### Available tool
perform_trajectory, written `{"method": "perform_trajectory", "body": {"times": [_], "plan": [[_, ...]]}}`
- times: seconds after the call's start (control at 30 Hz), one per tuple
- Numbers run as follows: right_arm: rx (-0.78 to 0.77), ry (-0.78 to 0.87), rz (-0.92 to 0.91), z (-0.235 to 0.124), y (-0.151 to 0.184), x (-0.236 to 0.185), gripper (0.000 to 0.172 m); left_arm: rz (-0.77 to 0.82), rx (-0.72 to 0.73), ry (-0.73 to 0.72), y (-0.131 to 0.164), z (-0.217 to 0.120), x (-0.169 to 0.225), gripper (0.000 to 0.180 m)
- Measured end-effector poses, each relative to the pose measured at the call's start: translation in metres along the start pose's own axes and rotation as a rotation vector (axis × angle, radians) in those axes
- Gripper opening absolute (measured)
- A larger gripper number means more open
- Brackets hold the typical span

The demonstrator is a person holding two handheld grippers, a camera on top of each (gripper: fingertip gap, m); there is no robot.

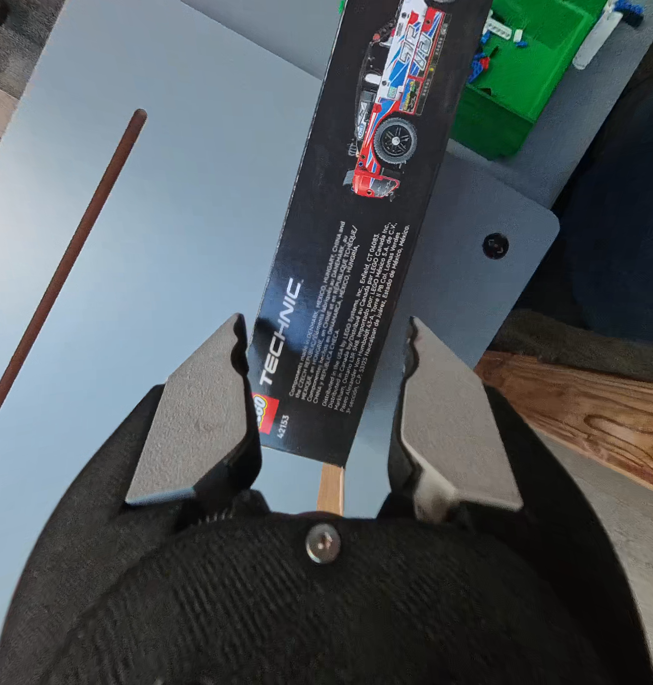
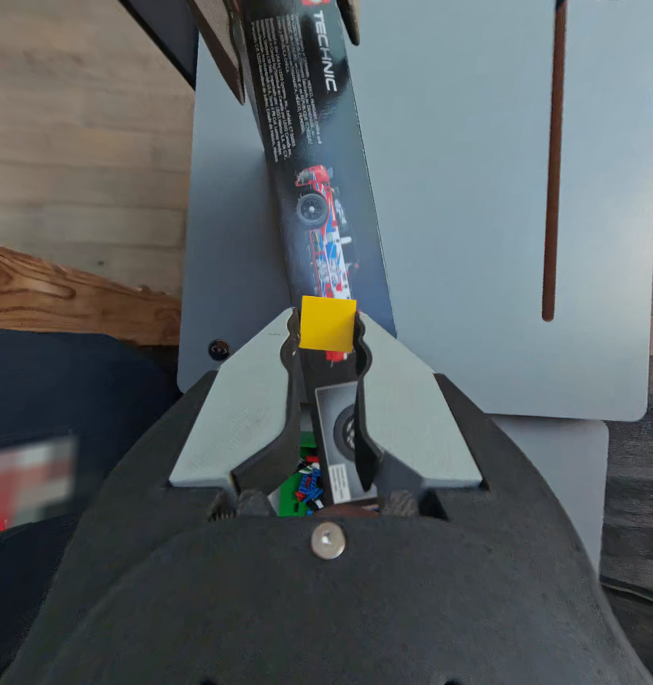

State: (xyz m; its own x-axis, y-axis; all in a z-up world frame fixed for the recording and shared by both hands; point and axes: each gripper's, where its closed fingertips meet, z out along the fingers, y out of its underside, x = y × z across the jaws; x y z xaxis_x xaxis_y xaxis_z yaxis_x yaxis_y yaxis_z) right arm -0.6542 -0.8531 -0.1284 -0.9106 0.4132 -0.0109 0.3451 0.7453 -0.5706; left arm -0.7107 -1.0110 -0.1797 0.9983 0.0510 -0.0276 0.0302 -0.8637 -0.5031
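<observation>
A long black toy box (image 1: 354, 222) printed with a red, white and blue car lies along the grey table. My left gripper (image 1: 325, 320) is open around the box's near end. Its left pad is at the box's edge and its right pad stands apart from it. In the right wrist view the same box (image 2: 317, 166) runs away from me, with the left gripper's fingers (image 2: 221, 44) astride its far end. My right gripper (image 2: 325, 315) is shut on a small yellow square block (image 2: 327, 324), held above the box's near end.
The grey table top (image 1: 132, 259) carries a thin brown rod (image 1: 69, 259), which also shows in the right wrist view (image 2: 553, 166). A green tray (image 1: 521, 74) of small parts stands beyond the box. A wooden plank (image 1: 577, 407) runs along the table's side. Spacing between my two grippers at the tips: around 20 centimeters.
</observation>
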Motion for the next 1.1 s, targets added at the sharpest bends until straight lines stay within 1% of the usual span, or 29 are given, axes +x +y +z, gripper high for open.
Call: {"method": "perform_trajectory", "body": {"times": [0.07,0.13,0.23,0.33,0.43,0.5,0.57,0.63,0.7,0.77,0.83,0.87,0.93,0.97,1.0,1.07,1.1], "plan": [[-0.086,-0.021,-0.065,0.027,-0.013,0.003,0.026,-0.03,0.044,-0.017,0.0,-0.002,0.004,0.083],[-0.143,-0.037,-0.103,0.046,-0.02,0.002,0.026,-0.043,0.09,-0.06,0.002,-0.007,0.005,0.082],[-0.2,-0.025,-0.141,0.062,-0.019,0.006,0.026,-0.073,0.152,-0.107,0.006,-0.015,0.008,0.079],[-0.196,-0.028,-0.135,0.068,-0.019,0.006,0.027,-0.096,0.195,-0.124,0.008,-0.023,0.015,0.076],[-0.201,-0.026,-0.124,0.068,-0.015,0.006,0.048,-0.106,0.222,-0.128,0.007,-0.025,0.022,0.076],[-0.191,-0.013,-0.124,0.06,-0.013,0.007,0.052,-0.106,0.238,-0.139,0.006,-0.027,0.027,0.076],[-0.156,0.013,-0.099,0.039,-0.009,0.008,0.059,-0.109,0.267,-0.153,0.002,-0.03,0.034,0.076],[-0.06,0.03,-0.042,0.003,0.0,0.004,0.06,-0.11,0.322,-0.153,-0.009,-0.034,0.046,0.076],[0.077,0.052,0.04,-0.04,0.021,-0.006,0.054,-0.088,0.422,-0.119,-0.03,-0.036,0.07,0.072],[0.194,0.124,0.173,-0.08,0.066,-0.012,0.05,-0.047,0.518,-0.028,-0.058,-0.023,0.107,0.061],[0.276,0.22,0.332,-0.113,0.131,-0.02,0.05,-0.028,0.597,0.113,-0.09,0.008,0.154,0.054],[0.307,0.287,0.416,-0.128,0.169,-0.025,0.049,-0.043,0.628,0.185,-0.107,0.031,0.179,0.051],[0.34,0.455,0.583,-0.16,0.254,-0.036,0.047,-0.095,0.639,0.373,-0.14,0.083,0.239,0.047],[0.336,0.543,0.67,-0.177,0.301,-0.044,0.045,-0.107,0.619,0.478,-0.154,0.108,0.272,0.042],[0.329,0.626,0.756,-0.195,0.348,-0.054,0.045,-0.113,0.57,0.546,-0.166,0.134,0.301,0.039],[0.302,0.809,0.88,-0.236,0.441,-0.075,0.041,-0.099,0.491,0.635,-0.19,0.172,0.349,0.038],[0.273,0.896,0.935,-0.255,0.49,-0.087,0.037,-0.081,0.472,0.655,-0.203,0.187,0.366,0.033]]}}
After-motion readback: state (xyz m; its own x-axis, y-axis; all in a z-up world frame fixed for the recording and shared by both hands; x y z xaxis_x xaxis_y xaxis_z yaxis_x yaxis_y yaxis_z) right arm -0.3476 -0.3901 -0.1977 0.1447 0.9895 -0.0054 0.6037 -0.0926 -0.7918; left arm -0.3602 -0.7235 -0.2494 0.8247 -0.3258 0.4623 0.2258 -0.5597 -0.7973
